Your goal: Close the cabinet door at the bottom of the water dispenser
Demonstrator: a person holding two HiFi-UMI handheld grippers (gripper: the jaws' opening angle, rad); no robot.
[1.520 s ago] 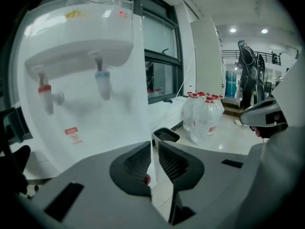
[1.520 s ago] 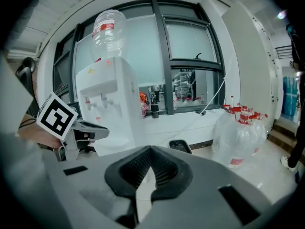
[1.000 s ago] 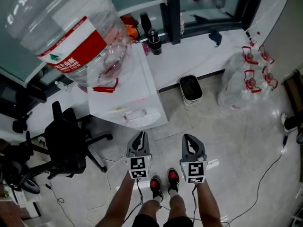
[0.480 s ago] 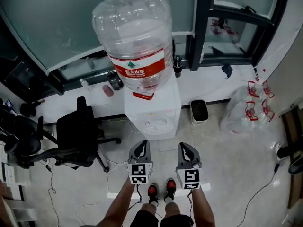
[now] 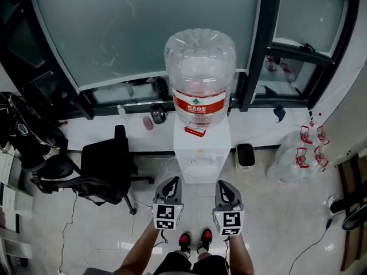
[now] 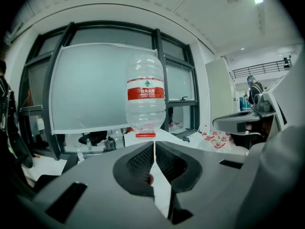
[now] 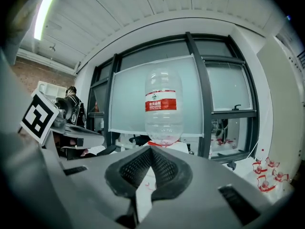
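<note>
Head view: The water dispenser (image 5: 202,152) is standing in front of the long white counter (image 5: 103,132) under the window. A big bottle (image 5: 199,73) is sitting on top of it. The person is holding the left claw (image 5: 170,186) and the right claw (image 5: 225,188) side by side in front of the dispenser, not touching it. The cabinet door is down low on the dispenser's front. From up here it is hiding, so I cannot tell if it is open or shut. A black chair (image 5: 106,168) is sitting left of the dispenser and a small bin (image 5: 245,156) right of it.

Left gripper view: The left claw is squeezing shut on nothing. It is pointing at the bottle, far above the door.

Right gripper view: The right claw is also squeezing shut on nothing and is aiming at the bottle too.

I think trouble could come from a hard shove. It might rock the dispenser and shake the bottle. A shut claw could also slip off the door, or the door could bounce back open.
</note>
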